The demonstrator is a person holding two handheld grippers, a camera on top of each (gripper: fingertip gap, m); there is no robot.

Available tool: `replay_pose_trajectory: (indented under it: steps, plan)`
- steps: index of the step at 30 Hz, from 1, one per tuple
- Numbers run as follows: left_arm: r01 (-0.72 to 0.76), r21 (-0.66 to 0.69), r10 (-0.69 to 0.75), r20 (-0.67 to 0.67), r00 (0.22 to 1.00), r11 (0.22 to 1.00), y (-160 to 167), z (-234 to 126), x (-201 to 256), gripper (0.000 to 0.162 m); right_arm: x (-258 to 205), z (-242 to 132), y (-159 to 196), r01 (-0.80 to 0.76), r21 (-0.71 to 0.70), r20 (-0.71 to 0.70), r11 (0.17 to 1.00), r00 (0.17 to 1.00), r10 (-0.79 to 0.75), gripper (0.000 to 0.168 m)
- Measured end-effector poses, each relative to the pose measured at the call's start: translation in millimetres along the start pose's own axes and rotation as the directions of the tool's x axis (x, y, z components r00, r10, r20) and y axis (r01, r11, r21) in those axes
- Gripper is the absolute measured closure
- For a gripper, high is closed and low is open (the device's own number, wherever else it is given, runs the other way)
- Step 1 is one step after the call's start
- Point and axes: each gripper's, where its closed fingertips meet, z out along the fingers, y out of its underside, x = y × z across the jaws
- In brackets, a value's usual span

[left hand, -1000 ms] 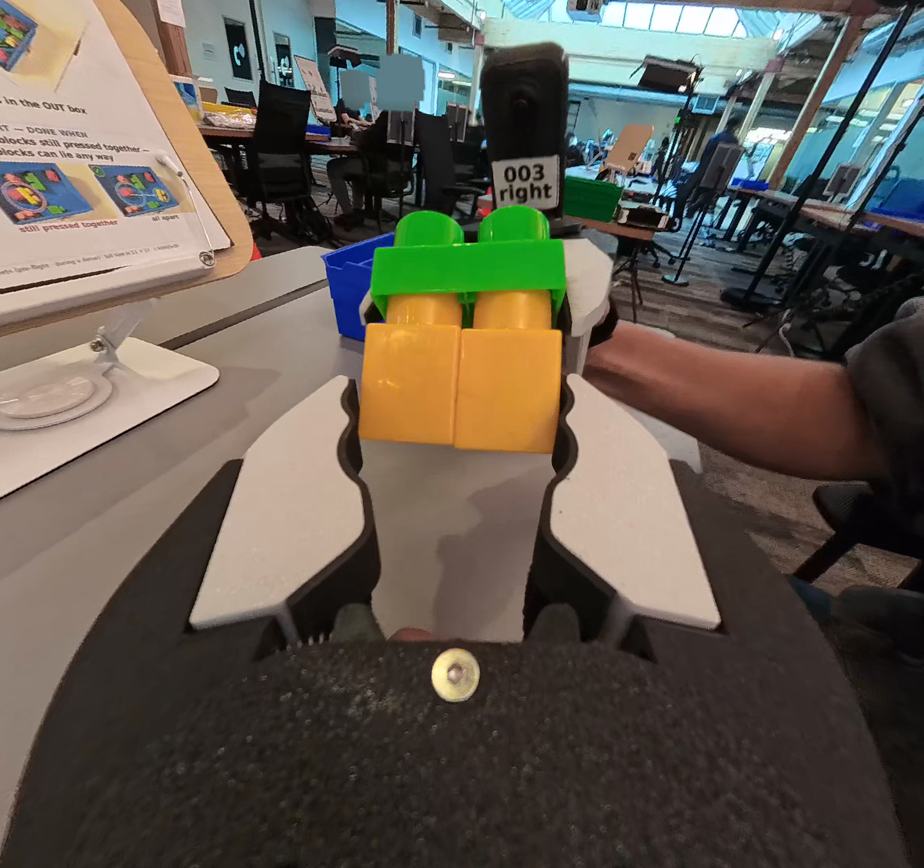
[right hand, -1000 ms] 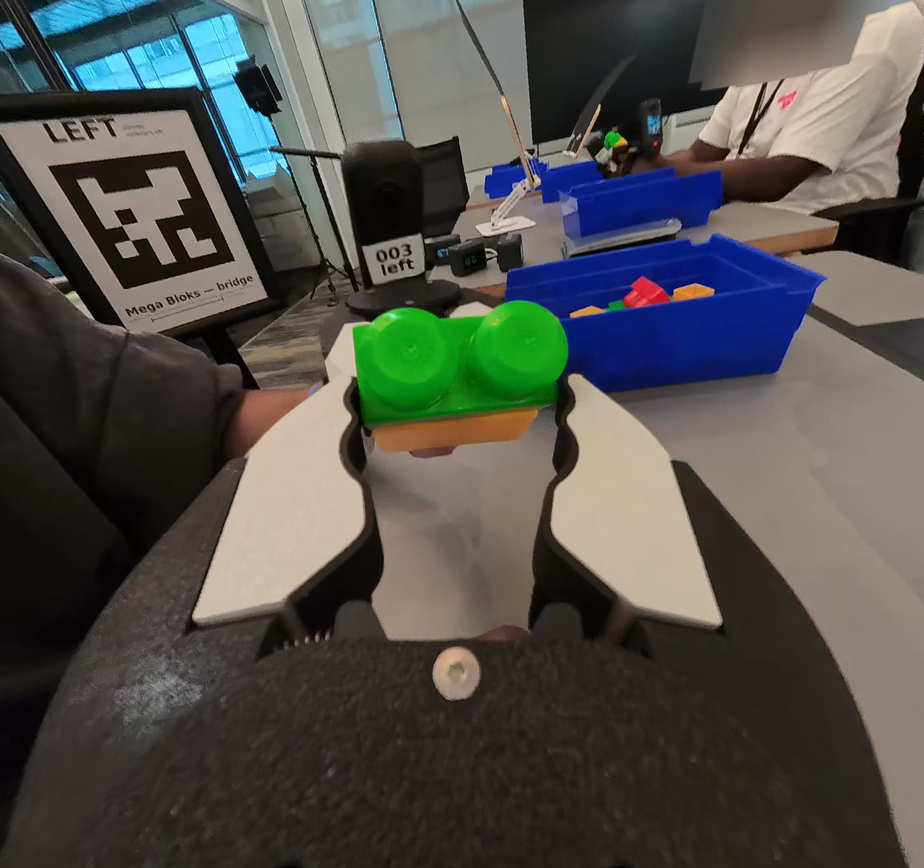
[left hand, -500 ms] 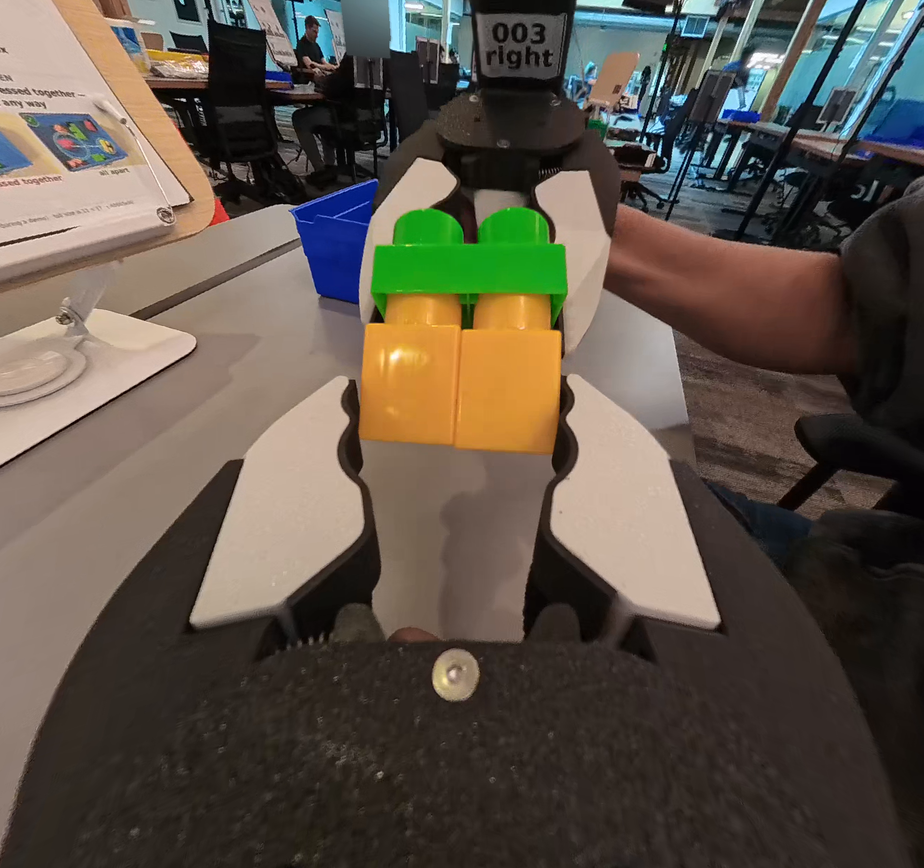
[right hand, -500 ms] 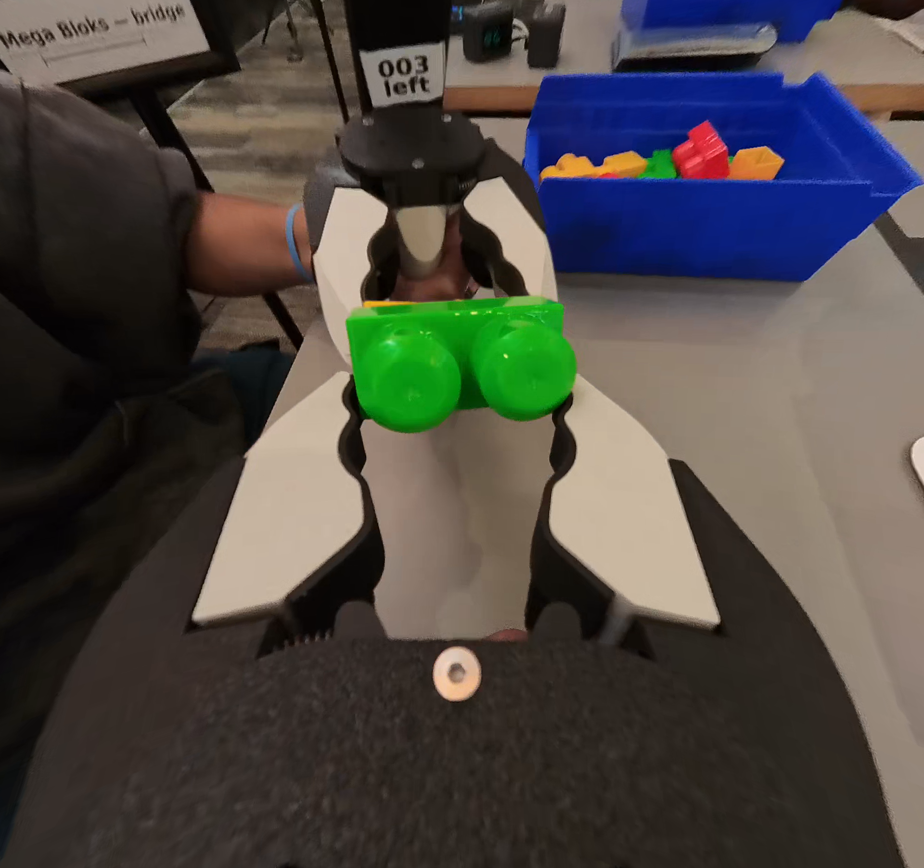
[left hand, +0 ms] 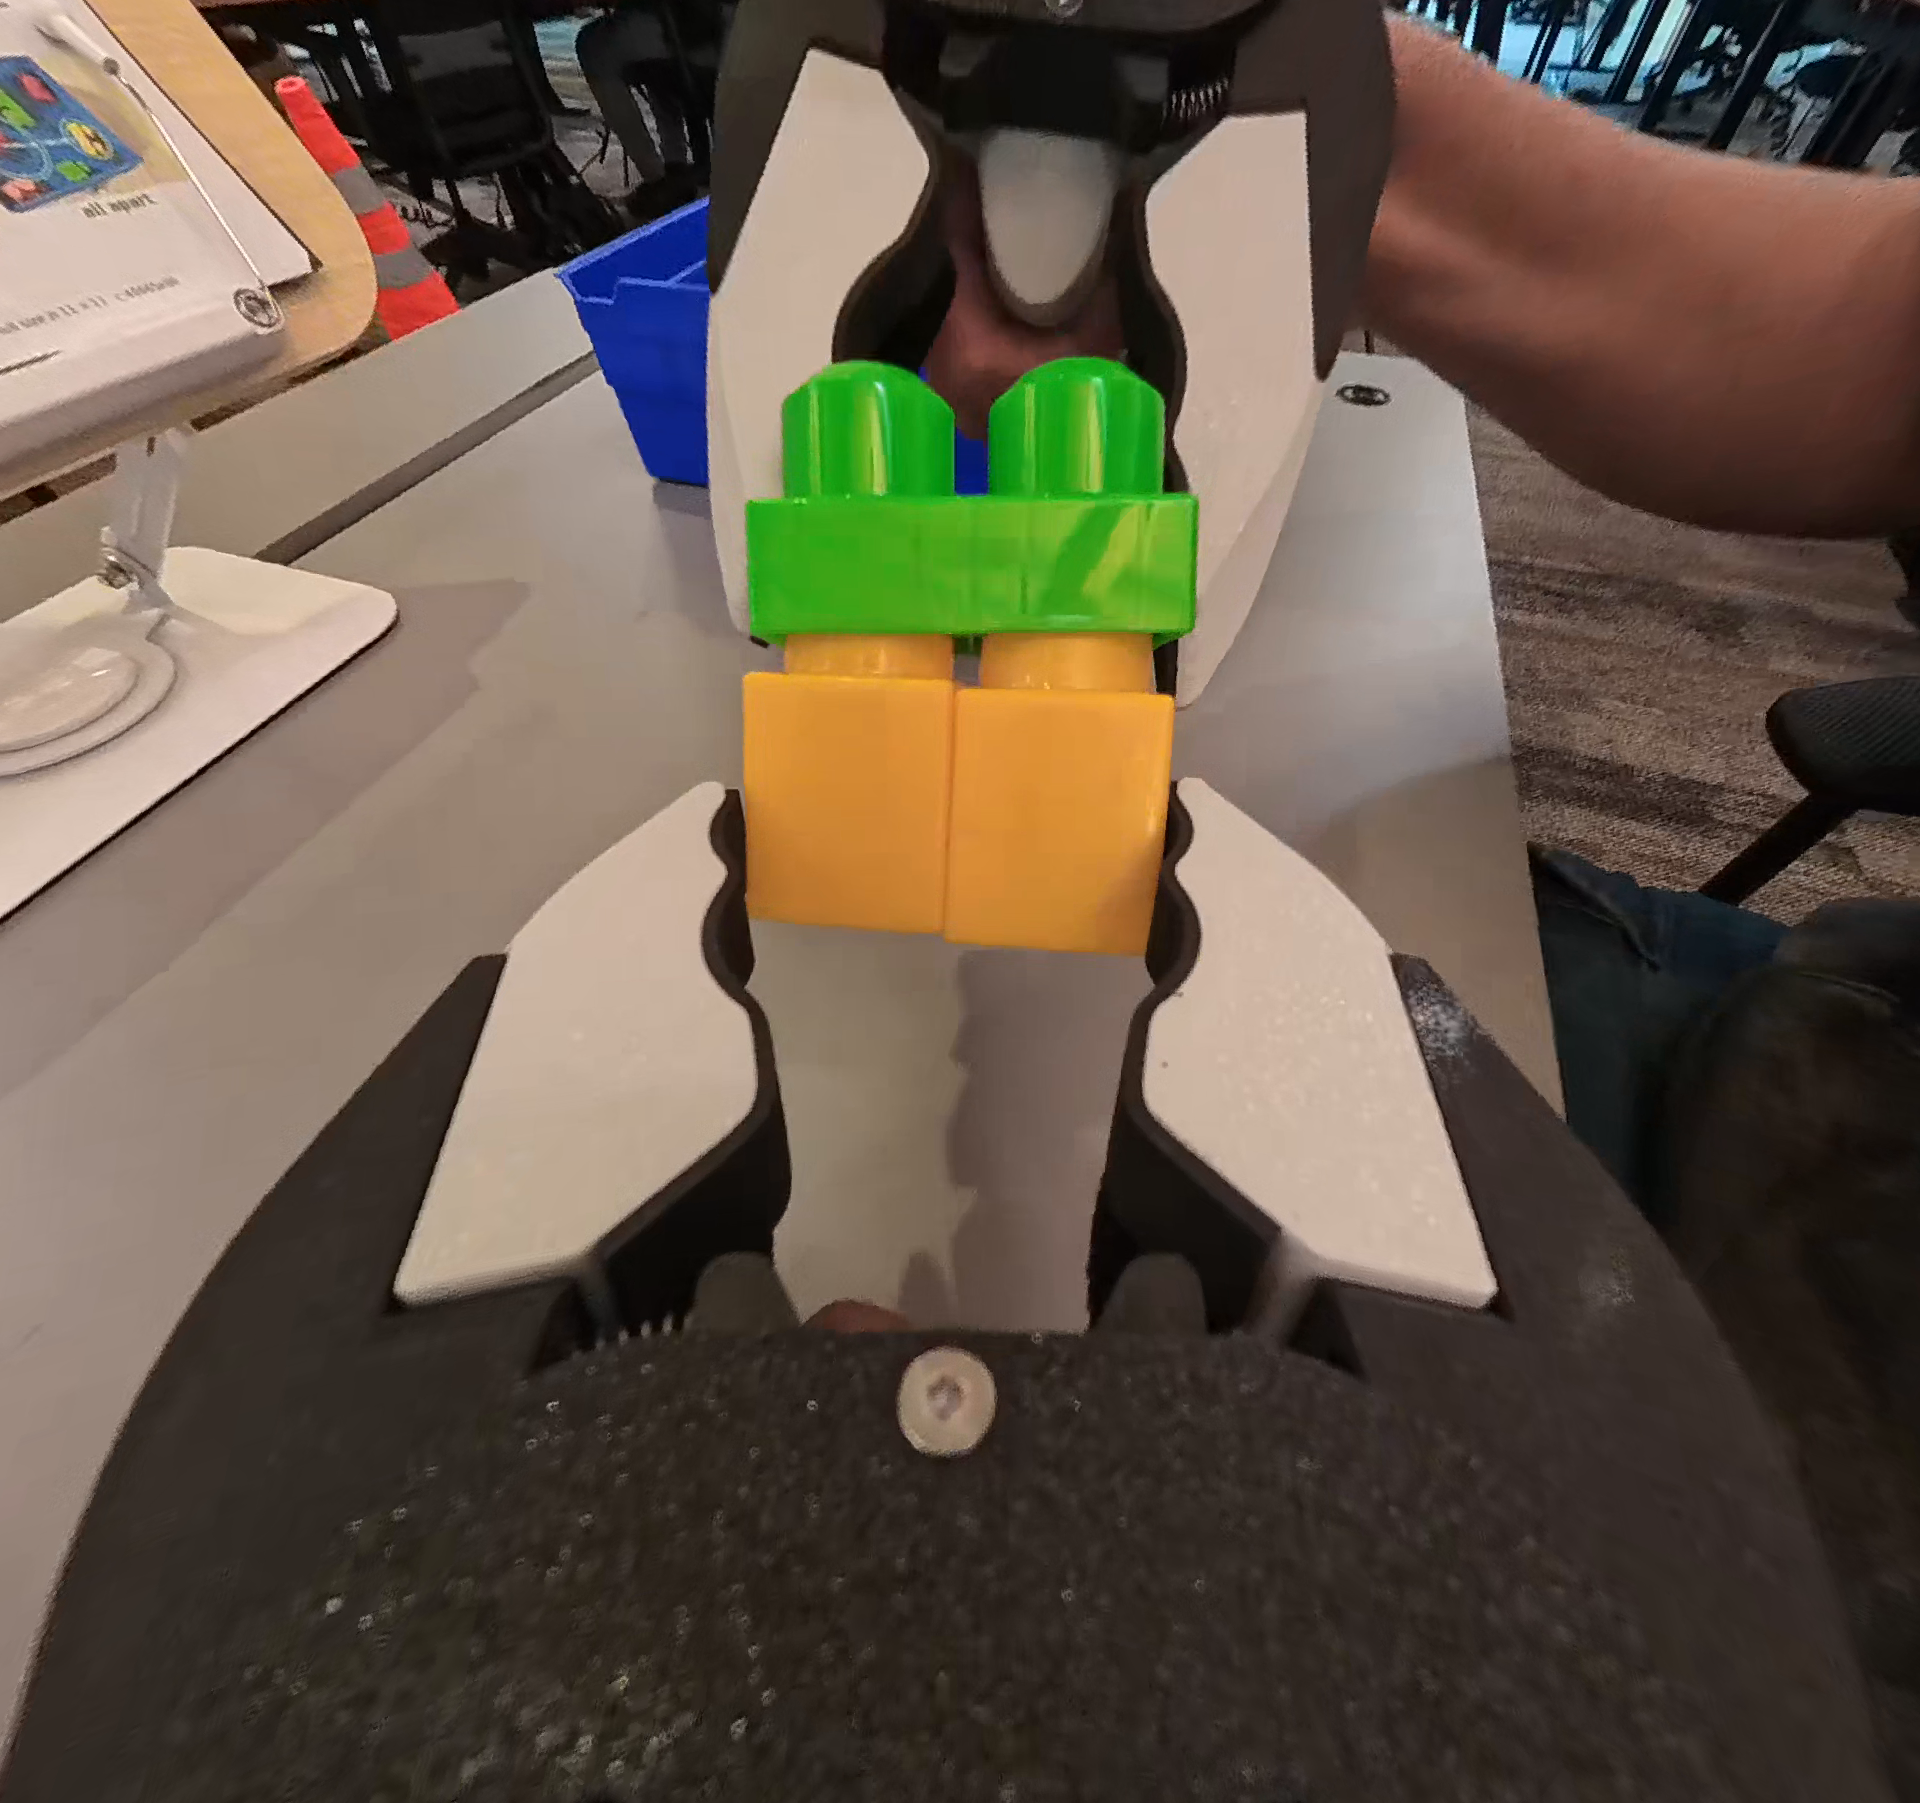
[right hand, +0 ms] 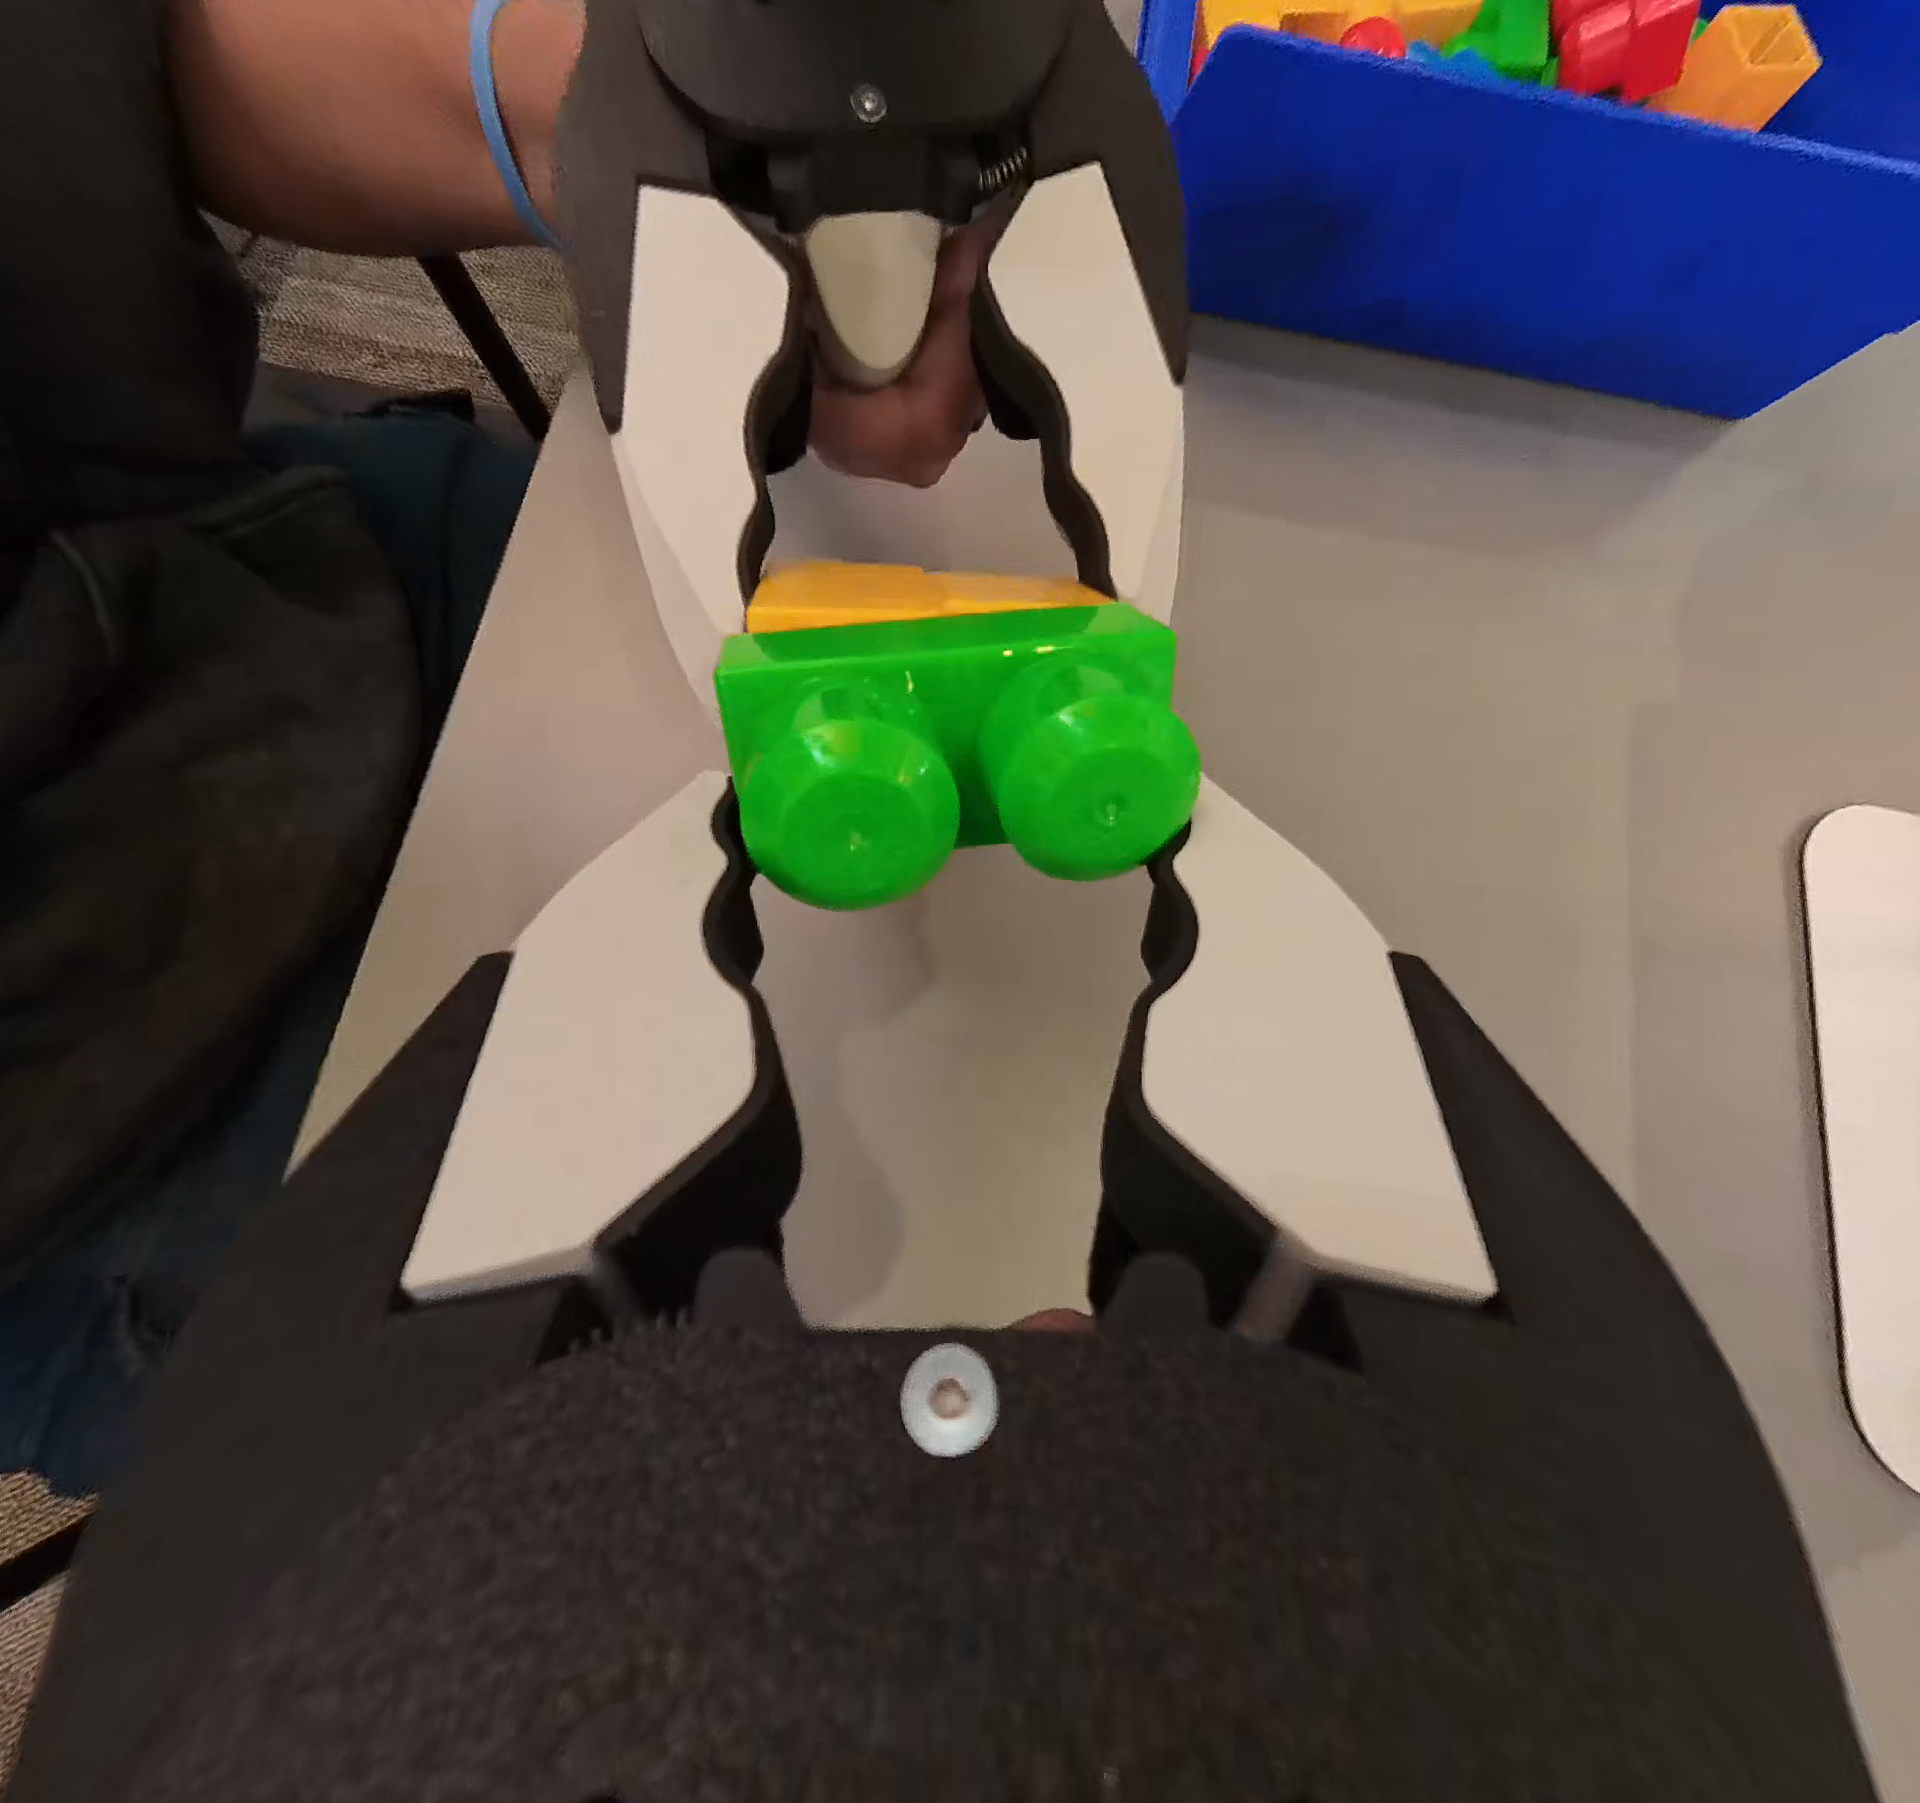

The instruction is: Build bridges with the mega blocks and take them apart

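Observation:
Two yellow blocks [left hand: 852, 808] sit side by side with a green two-stud block [left hand: 971, 574] across their studs. A strip of the yellow studs shows under the green block. My left gripper [left hand: 951, 808] is shut on the yellow blocks. My right gripper [right hand: 951, 818] is shut on the green block [right hand: 935, 683] and faces the left gripper head-on, above the grey table [left hand: 312, 818]. In the right wrist view the yellow blocks [right hand: 914, 590] show only as a thin edge behind the green one, between the left gripper's fingers [right hand: 686, 506].
A blue bin [right hand: 1558, 226] with several loose coloured blocks stands at the back right in the right wrist view. Another blue bin [left hand: 655, 340] stands behind the blocks. An instruction board on a white stand [left hand: 125, 195] is at the left. An orange cone [left hand: 353, 195] stands beyond the table edge.
Both grippers have tilted downward toward the table while still facing each other. Each keeps its grip, and the blocks stay joined the same way.

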Motion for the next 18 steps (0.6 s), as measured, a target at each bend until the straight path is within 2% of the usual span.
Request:
replay_pose_trajectory:
  steps: [8,12,15,18]
  plan:
    - [0.015,-0.005,-0.016,-0.017,1.0,1.0,6.1,0.4,1.4,0.087,-3.0,9.3,7.9,-0.061,0.037,0.027,0.997,0.998,0.06,0.094]
    - [0.029,0.086,-0.028,-0.01,1.0,0.996,-7.4,-8.1,1.7,0.087,0.4,0.6,-13.2,-0.049,0.211,-0.025,0.976,0.998,0.055,0.095]
    - [-0.007,0.117,0.001,0.057,0.998,0.993,-14.1,-15.1,-4.2,0.087,6.9,-4.1,-10.5,-0.054,0.23,-0.091,0.972,0.993,0.077,0.088]
    - [-0.131,0.034,0.119,0.24,0.963,0.991,-9.9,-25.5,-25.2,0.087,0.5,-12.4,-5.6,-0.214,0.315,0.028,0.925,0.976,0.216,0.086]
